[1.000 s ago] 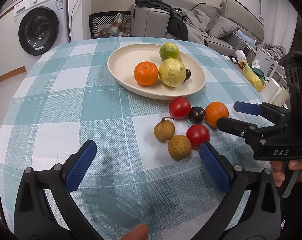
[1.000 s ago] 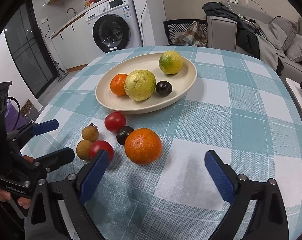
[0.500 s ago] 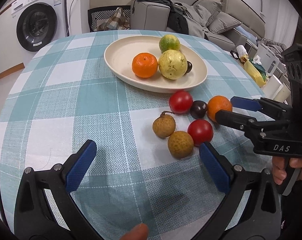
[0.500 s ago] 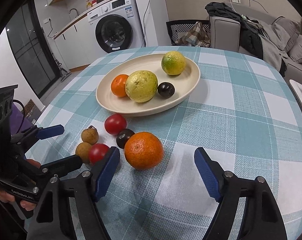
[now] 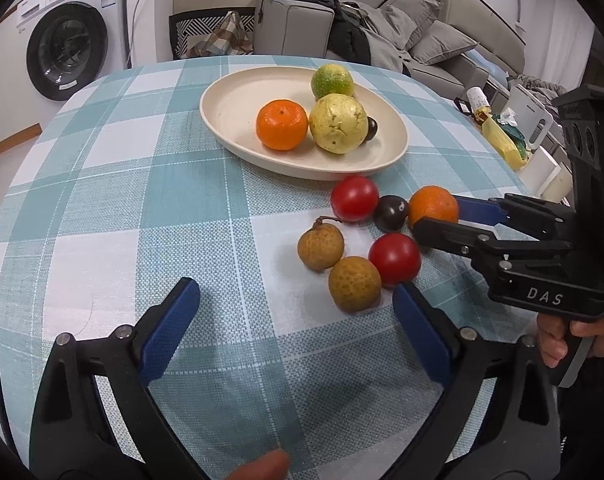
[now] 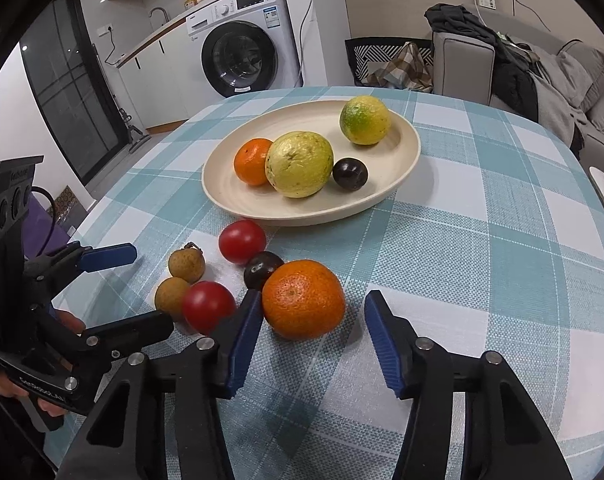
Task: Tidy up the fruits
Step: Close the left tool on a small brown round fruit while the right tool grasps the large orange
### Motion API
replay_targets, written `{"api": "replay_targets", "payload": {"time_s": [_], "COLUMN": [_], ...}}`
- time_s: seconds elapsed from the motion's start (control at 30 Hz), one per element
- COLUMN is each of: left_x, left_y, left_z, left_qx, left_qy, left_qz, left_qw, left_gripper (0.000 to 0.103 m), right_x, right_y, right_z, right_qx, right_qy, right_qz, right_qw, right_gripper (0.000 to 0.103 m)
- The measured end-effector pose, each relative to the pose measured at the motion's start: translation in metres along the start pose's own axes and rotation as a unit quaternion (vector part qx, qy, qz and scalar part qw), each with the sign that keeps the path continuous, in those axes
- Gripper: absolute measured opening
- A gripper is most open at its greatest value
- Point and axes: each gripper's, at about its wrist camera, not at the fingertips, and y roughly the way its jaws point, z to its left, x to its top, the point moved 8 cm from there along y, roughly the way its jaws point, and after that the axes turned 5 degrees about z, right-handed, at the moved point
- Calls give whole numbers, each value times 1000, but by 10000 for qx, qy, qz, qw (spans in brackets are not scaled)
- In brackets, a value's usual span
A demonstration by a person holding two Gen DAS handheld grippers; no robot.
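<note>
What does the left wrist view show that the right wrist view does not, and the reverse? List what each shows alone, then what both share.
Left wrist view only: a yellow bag past the table's right edge.

Right wrist view only: a kitchen counter with a tap, and the dark plum on the plate in full.

Both: the cream plate, the loose orange between the closing right gripper fingers, two tomatoes, two longans, the washing machine, and the left gripper, closing slightly on nothing.
</note>
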Motion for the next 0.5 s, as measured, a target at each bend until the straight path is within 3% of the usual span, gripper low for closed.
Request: {"api": "replay_targets", "payload": {"time_s": [0.17,0.37,0.5], "left_x": [-2,-4,-5], "left_y": [-1,-2,-3], "left_z": [-7,-13,-17], "left_qx": [-92,-179,-212], "left_qy": [110,244,324], "left_qz": [21,21,-5], "left_qw": [9999,9995,9992], "left_gripper": [86,78,65], "right_x": [0,1,2], "right_y": [-2,-8,-12], "right_z": [4,3,-1], "right_qx": [6,-38,-47], "right_qy": [-79,-81,-15], "right_qz": [-35,-152,-207], "right_qw": [10000,9998,9998], "right_gripper": [42,41,41]}}
